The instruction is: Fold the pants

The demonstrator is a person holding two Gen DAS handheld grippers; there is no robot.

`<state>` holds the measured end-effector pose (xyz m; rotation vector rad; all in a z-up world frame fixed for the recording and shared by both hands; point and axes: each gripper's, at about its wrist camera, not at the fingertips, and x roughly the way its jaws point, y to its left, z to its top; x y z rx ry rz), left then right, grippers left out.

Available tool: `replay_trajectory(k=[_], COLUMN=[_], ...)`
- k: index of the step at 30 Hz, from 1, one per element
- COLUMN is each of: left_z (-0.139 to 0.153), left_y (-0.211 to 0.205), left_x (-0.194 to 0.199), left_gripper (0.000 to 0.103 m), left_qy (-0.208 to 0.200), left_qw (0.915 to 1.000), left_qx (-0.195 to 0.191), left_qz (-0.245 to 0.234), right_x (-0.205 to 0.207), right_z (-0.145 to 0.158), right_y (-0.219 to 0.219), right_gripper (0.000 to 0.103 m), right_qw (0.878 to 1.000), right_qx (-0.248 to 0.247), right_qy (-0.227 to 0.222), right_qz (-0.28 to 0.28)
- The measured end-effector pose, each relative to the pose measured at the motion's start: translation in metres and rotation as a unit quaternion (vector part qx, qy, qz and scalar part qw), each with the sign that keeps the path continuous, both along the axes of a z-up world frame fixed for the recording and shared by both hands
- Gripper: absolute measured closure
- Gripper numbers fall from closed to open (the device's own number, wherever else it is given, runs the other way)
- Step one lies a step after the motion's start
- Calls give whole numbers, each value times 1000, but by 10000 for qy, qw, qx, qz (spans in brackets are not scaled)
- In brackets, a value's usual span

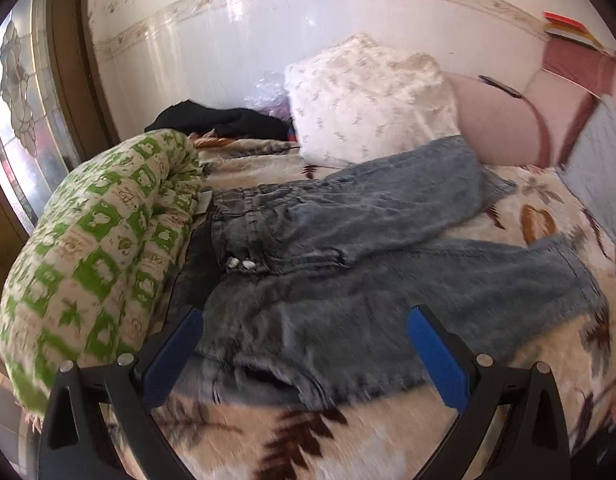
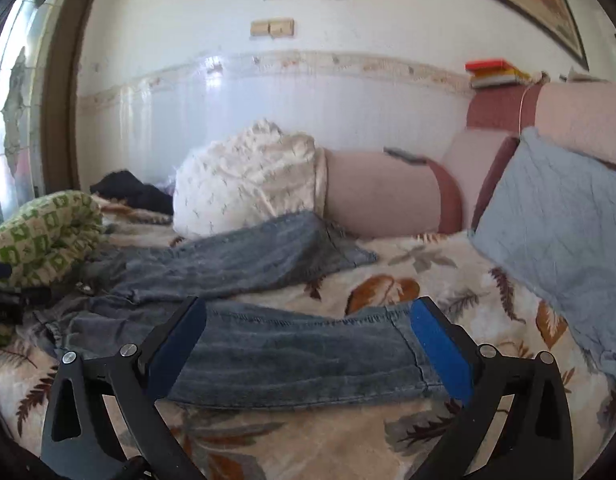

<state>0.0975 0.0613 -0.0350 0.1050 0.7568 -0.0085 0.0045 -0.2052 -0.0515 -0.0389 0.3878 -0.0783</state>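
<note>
A pair of faded blue jeans (image 1: 348, 264) lies spread on the leaf-patterned bed cover (image 1: 308, 440), waist to the left, both legs running right. My left gripper (image 1: 303, 316) hovers open over the near side of the waist and upper thigh, nothing between its blue pads. In the right wrist view the near leg of the jeans (image 2: 291, 356) lies between the fingers of my right gripper (image 2: 305, 308), which is open and straddles the leg close to its hem. The far leg (image 2: 247, 256) stretches toward the pillows.
A rolled green-and-cream quilt (image 1: 95, 248) presses against the waistband on the left. A white patterned pillow (image 1: 372, 100), a pink bolster (image 2: 384, 192) and a blue-grey pillow (image 2: 556, 232) line the back and right. Black clothing (image 1: 223, 120) lies at the wall.
</note>
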Motion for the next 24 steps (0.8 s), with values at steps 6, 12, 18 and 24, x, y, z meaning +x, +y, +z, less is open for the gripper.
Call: replay_trajectory(k=[6, 12, 18, 24], left_z=[-14, -23, -31, -50], left_y=[12, 22, 38, 48], left_x=[64, 134, 203, 258], left_gripper=[0, 0, 0, 0], left_qy=[345, 734, 959, 1219], left_qw=[9989, 9961, 9912, 9848], left_qx=[-176, 100, 514, 922], left_qz=[264, 476, 751, 820], right_x=[55, 122, 203, 297], right_z=[5, 8, 18, 4], right_y=[-30, -62, -94, -131], right_gripper=[0, 0, 0, 0], right_qw=[9965, 9867, 9696, 9331], right_qx=[472, 1158, 2031, 3170], right_qy=[680, 1143, 1362, 1672], right_qz=[109, 5, -97, -308])
